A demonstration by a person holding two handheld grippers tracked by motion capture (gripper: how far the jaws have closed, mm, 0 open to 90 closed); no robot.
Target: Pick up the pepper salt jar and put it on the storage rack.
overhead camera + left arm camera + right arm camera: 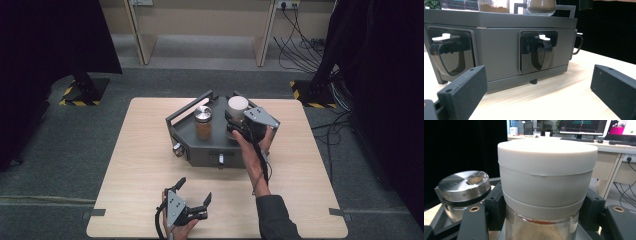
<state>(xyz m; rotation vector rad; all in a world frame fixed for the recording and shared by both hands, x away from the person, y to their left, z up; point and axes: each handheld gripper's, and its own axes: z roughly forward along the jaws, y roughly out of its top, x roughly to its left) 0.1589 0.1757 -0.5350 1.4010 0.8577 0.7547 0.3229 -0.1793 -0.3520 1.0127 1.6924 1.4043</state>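
Jar-handling is the work in hand: the right gripper point(235, 121) is closed around a clear glass jar with a thick white cylindrical lid point(547, 173), its black pads point(495, 207) pressing on the glass just under the lid from both sides. That low grip on the neck likely keeps the jar steady while leaving the lid free. The jar stands upright over the back right part of the dark grey metal tray-topped cabinet point(210, 152), its long axis vertical and the lid pointing straight up; whether its base rests on the tray or hangs just clear of it cannot be told. Pale powder shows through the glass in the right gripper view.

Just beside it, toward the cabinet's middle, stands a second glass jar with a shiny metal shaker lid point(203, 121), also upright, holding brownish powder.

The left gripper point(194, 191) rests low over the light wooden table point(125, 165) near its front edge, jaws spread wide with nothing between them, facing the cabinet's front, where two black scoop-shaped drawer pulls point(539, 52) sit. It seems to be waiting.
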